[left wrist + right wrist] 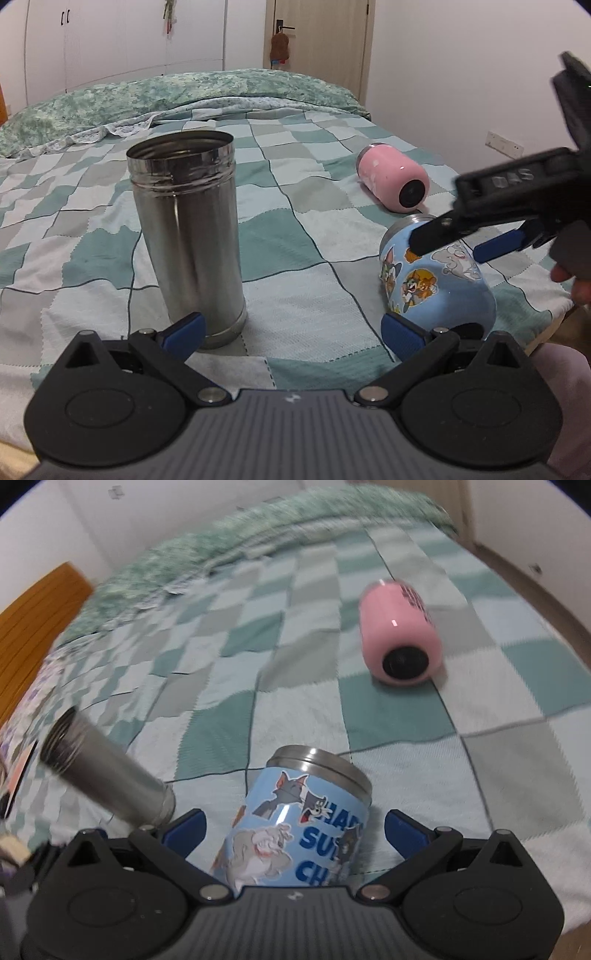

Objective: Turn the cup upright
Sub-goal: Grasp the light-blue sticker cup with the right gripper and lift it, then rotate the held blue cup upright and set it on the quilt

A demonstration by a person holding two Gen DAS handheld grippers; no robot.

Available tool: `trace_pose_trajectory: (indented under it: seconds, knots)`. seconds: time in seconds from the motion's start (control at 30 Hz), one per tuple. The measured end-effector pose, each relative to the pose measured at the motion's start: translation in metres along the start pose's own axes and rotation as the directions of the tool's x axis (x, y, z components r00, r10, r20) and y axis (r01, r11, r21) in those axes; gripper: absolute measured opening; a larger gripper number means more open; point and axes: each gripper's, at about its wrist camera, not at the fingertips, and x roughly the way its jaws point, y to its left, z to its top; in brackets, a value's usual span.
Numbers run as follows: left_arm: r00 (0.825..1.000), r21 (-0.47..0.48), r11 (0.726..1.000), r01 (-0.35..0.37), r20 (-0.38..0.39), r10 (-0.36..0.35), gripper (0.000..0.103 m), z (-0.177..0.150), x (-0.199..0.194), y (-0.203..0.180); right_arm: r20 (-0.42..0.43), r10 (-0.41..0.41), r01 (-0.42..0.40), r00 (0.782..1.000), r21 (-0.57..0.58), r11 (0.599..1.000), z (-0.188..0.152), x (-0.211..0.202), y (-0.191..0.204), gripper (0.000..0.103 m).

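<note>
Bed, three cups; right gripper (pixel 294 829) over the blue cartoon cup (pixel 295 827).

Blue cup tilted at lower centre of the right wrist view, between spread jaws; pad contact unclear. Left gripper (pixel 291 330) at frame bottom, jaws spread, holding nothing. Steel cup (pixel 188 240) upright, left of centre, mouth up. Pink cup (pixel 393 177) on its side, upper right, on the checked bedspread (pixel 295 236).

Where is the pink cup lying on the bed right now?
In both wrist views the pink cup lies on its side on the checked bedspread, right of centre, beyond the blue cartoon cup and apart from it.
</note>
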Motion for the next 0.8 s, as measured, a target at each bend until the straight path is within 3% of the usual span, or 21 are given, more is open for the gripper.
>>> trace_pose_trajectory:
  seconds: [0.23, 0.33, 0.4, 0.5, 0.57, 0.7, 0.8]
  knots:
    - [1.0, 0.015, 0.999, 0.029, 0.004, -0.03, 0.103, -0.005, 0.006, 0.004, -0.073, -0.025, 0.038, 0.997, 0.188, 0.981, 0.012, 0.038, -0.008, 0.1]
    - [1.0, 0.001, 1.0, 0.027, 0.006, -0.027, 0.103, -0.007, 0.006, 0.01, -0.117, -0.011, 0.038, 0.993, 0.236, 0.971, 0.017, 0.05, -0.012, 0.085]
    - [1.0, -0.011, 1.0, 0.026, 0.012, -0.026, 0.103, -0.007, 0.004, 0.014, -0.091, 0.007, 0.014, 0.996, 0.224, 0.974, 0.014, 0.048, -0.012, 0.085]
    - [1.0, -0.021, 1.0, 0.02, 0.024, -0.02, 0.103, -0.008, 0.0, 0.016, 0.018, 0.062, -0.064, 0.998, 0.162, 0.985, 0.004, 0.028, -0.009, 0.084]
    - [0.999, -0.028, 1.0, 0.015, 0.034, -0.014, 0.103, -0.007, -0.002, 0.018, 0.124, 0.092, -0.102, 0.988, 0.08, 0.992, -0.002, 0.01, -0.002, 0.084]
    - [0.999, -0.048, 0.999, -0.006, 0.054, 0.009, 0.103, -0.005, -0.009, 0.022, 0.324, 0.141, -0.109, 0.936, -0.114, 0.987, -0.008, -0.013, 0.024, 0.084]
    - [0.998, -0.055, 0.998, -0.025, 0.06, 0.028, 0.103, -0.005, -0.013, 0.024, 0.438, 0.13, -0.008, 0.89, -0.268, 0.963, -0.012, -0.015, 0.048, 0.083]
